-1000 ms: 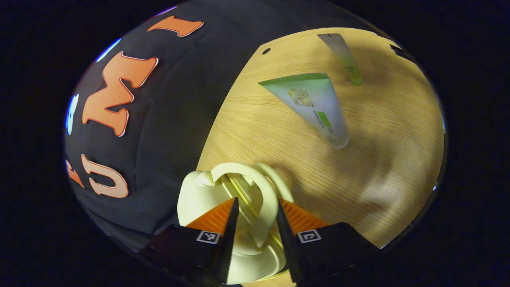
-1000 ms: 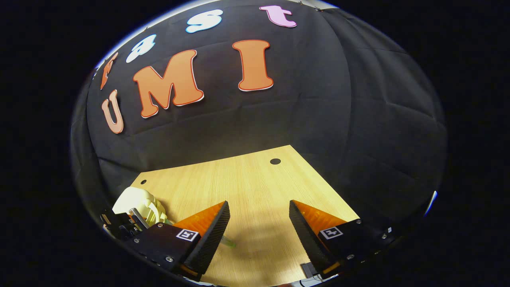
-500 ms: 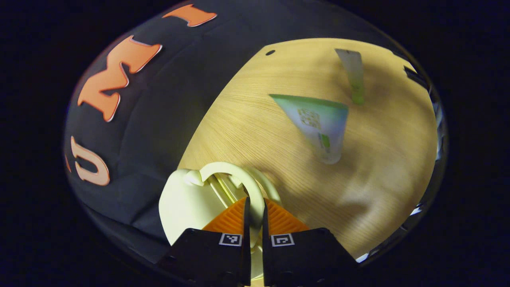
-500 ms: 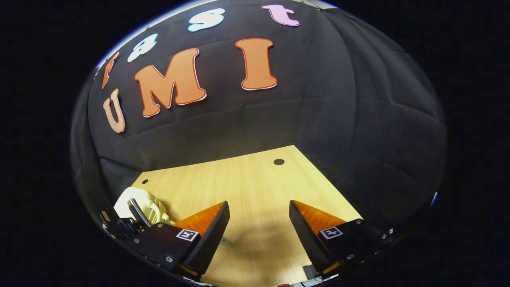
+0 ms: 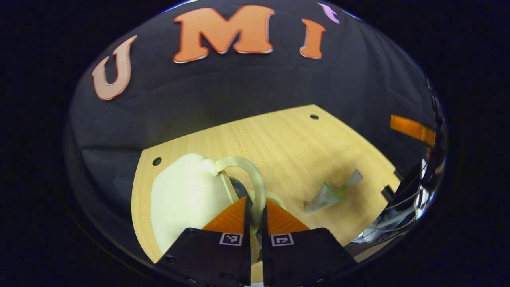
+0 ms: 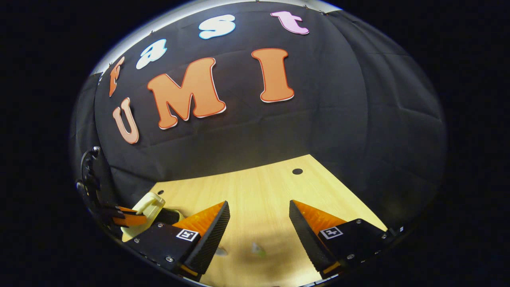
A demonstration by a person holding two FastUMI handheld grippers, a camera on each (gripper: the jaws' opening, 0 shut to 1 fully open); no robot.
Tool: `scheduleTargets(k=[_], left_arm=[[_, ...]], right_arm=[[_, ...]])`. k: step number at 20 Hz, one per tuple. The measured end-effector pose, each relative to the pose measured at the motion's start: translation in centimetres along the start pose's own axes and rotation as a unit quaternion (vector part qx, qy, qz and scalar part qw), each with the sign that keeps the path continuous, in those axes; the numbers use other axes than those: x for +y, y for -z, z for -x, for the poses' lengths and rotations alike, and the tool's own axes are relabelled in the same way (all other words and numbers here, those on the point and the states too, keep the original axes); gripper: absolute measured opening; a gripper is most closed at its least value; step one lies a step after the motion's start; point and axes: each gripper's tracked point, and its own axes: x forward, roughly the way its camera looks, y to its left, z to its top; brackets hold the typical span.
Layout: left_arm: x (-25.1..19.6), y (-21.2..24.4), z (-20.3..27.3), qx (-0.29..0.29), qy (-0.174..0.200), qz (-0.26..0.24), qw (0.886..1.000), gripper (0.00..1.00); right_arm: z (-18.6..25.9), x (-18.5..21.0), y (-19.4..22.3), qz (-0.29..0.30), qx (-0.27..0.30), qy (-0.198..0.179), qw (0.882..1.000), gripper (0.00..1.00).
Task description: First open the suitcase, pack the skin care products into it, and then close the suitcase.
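While left tongs (image 5: 255,207) pinch suitcase handle (image 5: 255,187)

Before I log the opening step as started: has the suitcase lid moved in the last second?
Yes. In the right gripper view the suitcase lid, held by the left claw, has swung up off the table toward the booth wall.

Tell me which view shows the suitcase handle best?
The left gripper view: the left gripper is shut on the suitcase handle, whose arch shows close up. The right gripper view shows the suitcase small, its handle unclear.
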Motion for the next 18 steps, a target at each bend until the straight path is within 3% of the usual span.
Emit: scheduleTargets(k=[5,8,13,14,18], left_arm=[[5.9,-5.7,3.9,-0.066,-0.014,0.083,0.994,0.11],[12.4,-5.1,5.9,-0.087,-0.040,0.102,0.990,0.11],[22.2,-1.0,8.7,-0.081,-0.095,0.122,0.985,0.11],[23.9,0.0,8.0,-0.077,-0.105,0.123,0.984,0.06],[30.7,5.4,7.0,-0.044,-0.144,0.137,0.979,0.06]], right_arm=[[0.4,4.8,-1.5,-0.006,-0.025,-0.008,1.000,0.95],[0.6,8.1,-1.8,-0.010,-0.031,-0.020,0.999,0.95],[0.4,12.8,-1.8,0.001,-0.032,-0.031,0.999,0.95],[0.5,13.7,-1.8,0.004,-0.031,-0.035,0.999,0.95],[0.8,16.2,-1.3,0.008,-0.028,-0.043,0.999,0.95]])
